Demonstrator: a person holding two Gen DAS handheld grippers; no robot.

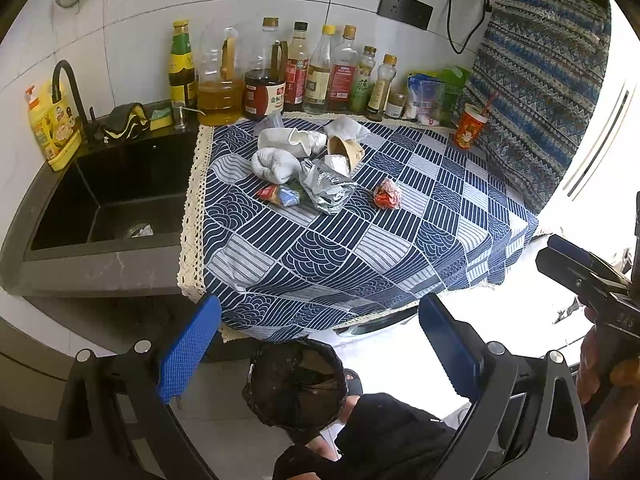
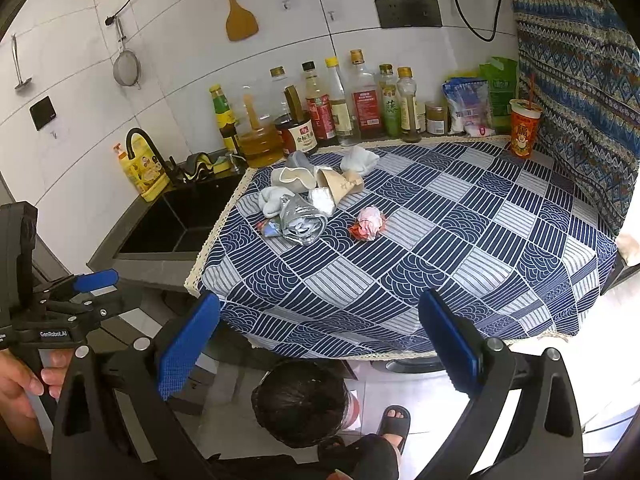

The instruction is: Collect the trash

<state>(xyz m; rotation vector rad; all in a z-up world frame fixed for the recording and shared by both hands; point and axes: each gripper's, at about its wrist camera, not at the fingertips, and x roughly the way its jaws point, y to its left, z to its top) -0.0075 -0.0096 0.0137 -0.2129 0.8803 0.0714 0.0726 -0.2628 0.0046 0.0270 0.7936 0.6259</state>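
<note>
On the blue patterned cloth point(image 2: 440, 240) that covers the counter, toward its back left part near the sink point(image 1: 112, 208), lies the trash we are after: crumpled white tissues point(image 1: 276, 164), a squashed paper cup point(image 1: 346, 150), a crushed foil wrapper point(image 1: 326, 192), a small coloured packet point(image 1: 278, 195) touching the foil, and a red and pink paper ball point(image 2: 370, 224) lying a little apart to the right. We hold both tongs well back from the pile, over the front edge of the counter. Our left gripper point(image 1: 320, 344) stands wide open with nothing between its blue pads, and our right gripper point(image 2: 320, 344) is likewise wide open and empty. We judge all of this trash to be very light and soft; it should crush easily, so a firm pinch across the middle of each wad ought to hold. The foil may be slippery and springy, best taken at its thickest fold, and the cup at its flattened rim. Below the counter edge, on the floor, stands a bin lined with a black bag point(image 2: 300, 400); its inside is too dark for us to tell what it holds. The sink seems to have a scrap at its drain point(image 1: 138, 230). A red drink cup with a straw point(image 2: 524, 130) stands upright at the back right; we cannot tell whether it counts as trash.
</note>
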